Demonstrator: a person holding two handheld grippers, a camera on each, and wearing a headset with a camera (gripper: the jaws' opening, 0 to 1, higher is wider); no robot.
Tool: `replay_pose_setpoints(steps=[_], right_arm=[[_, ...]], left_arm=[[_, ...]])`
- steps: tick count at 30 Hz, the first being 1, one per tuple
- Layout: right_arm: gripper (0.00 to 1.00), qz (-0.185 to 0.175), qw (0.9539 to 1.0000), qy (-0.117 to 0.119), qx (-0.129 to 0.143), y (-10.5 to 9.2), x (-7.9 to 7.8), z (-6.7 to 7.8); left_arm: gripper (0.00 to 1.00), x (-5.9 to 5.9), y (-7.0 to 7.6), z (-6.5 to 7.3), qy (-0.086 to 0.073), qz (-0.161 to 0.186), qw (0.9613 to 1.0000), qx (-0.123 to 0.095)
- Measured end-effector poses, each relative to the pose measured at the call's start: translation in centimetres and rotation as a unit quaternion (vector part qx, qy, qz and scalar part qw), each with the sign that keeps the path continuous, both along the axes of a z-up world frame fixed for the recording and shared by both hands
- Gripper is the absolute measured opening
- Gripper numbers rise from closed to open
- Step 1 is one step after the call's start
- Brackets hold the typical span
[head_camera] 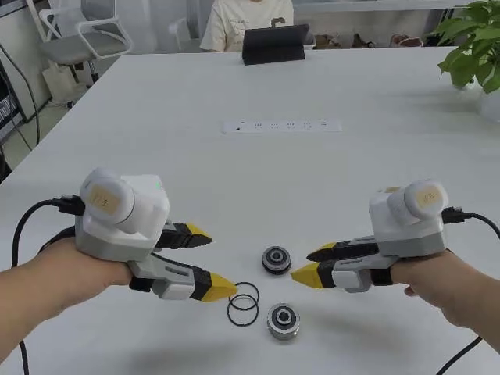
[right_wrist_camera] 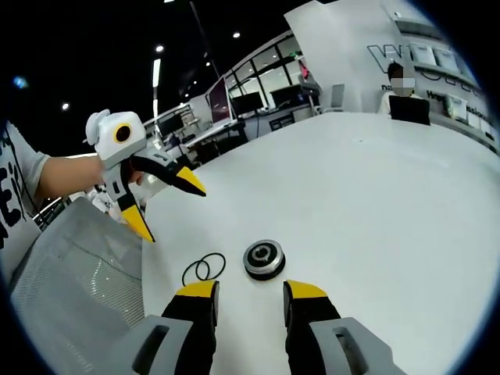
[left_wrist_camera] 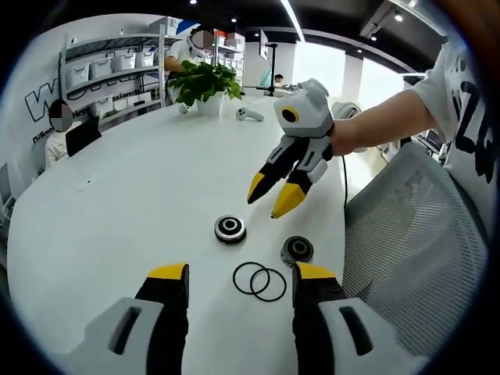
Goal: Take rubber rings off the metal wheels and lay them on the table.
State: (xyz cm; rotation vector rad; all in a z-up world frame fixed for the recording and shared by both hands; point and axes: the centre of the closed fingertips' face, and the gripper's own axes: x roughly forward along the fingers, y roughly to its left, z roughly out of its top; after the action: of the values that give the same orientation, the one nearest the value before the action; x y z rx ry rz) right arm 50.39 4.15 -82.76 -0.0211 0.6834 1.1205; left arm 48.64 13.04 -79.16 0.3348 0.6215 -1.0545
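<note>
While both grippers are held low over the near edge of the white worktop (head_camera: 312,172), neither touches a part. A potted plant (head_camera: 469,43) stands at the far right corner, and a dark folded case (head_camera: 273,43) stands at the middle of the far edge.

The left gripper (head_camera: 222,264) is held with its jaws spread wide and nothing between them. The lower yellow tip lies just beside the rings. The right gripper (head_camera: 301,264) is held facing it, with its jaws parted by a narrower gap and likewise unloaded.

A white socket strip (head_camera: 282,126) lies flat at the centre of the worktop.

Two metal wheels rest on the worktop close to the near edge, between the two sets of jaws. The far wheel (head_camera: 276,259) is seen with a dark rim, just beside the right jaw tips. The near wheel (head_camera: 283,321) is seen with a bright rim.

Two black rubber rings (head_camera: 243,303) lie flat and overlapping on the worktop, just left of the wheels and apart from them.
</note>
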Motion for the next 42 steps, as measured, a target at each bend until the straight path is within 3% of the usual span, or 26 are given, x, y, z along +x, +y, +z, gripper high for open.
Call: replay_pose_setpoints(steps=[29, 42], right_arm=[[0.32, -0.004, 0.9998, -0.010, -0.019, -1.0, 0.5, -1.0], [0.32, -0.012, 0.9997, -0.003, -0.019, -1.5, 0.7, -1.4]], left_arm=[[0.36, 3.5, -3.7, -2.4, 0.019, -0.005, 0.9997, -0.017], [0.26, 4.3, -5.8, -3.1, 0.030, -0.006, 0.9991, -0.030]])
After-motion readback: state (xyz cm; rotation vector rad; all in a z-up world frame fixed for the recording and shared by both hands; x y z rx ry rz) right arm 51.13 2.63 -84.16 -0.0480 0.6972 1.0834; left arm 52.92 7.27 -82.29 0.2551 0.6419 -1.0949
